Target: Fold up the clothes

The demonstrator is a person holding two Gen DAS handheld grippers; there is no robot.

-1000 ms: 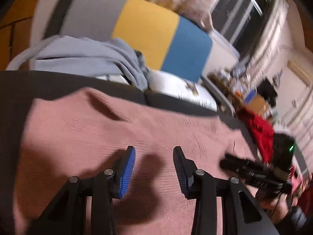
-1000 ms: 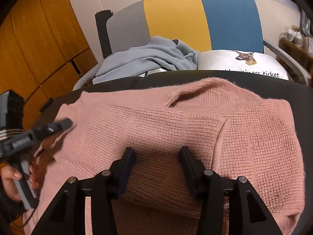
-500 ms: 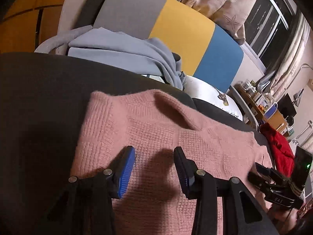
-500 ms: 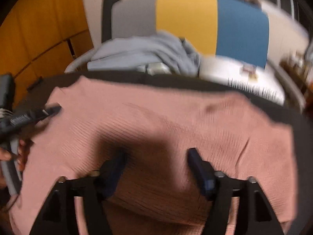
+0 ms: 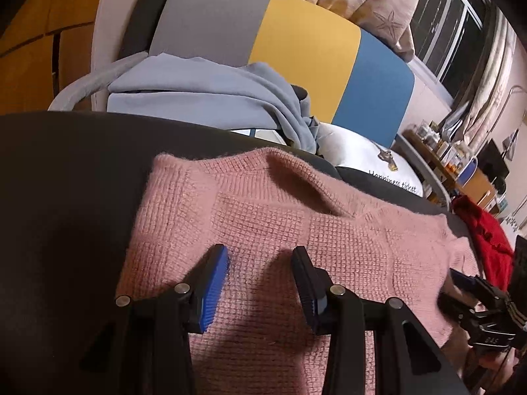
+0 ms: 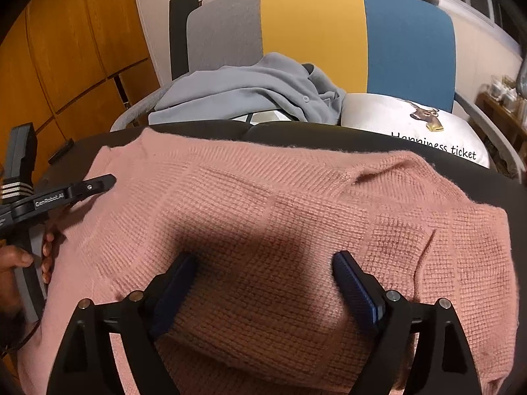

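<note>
While the pink sweater (image 6: pixel 263 217) lies spread on the dark surface (image 5: pixel 66 177), neckline at one o'clock, folding looks barely begun. The left tool (image 5: pixel 260 283) hovers half-open, gripping nothing; the right tool (image 6: pixel 263 283) is opening, knit below, unpinched.

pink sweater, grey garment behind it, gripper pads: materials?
Pink sweater: chunky knit, likely wool or acrylic; blocked stitch texture, fuzzy edges. Grey garment: smooth thin jersey or fleece, matte, soft folds, one button. Right gripper pads: blue ribbed, probably rubber.
</note>
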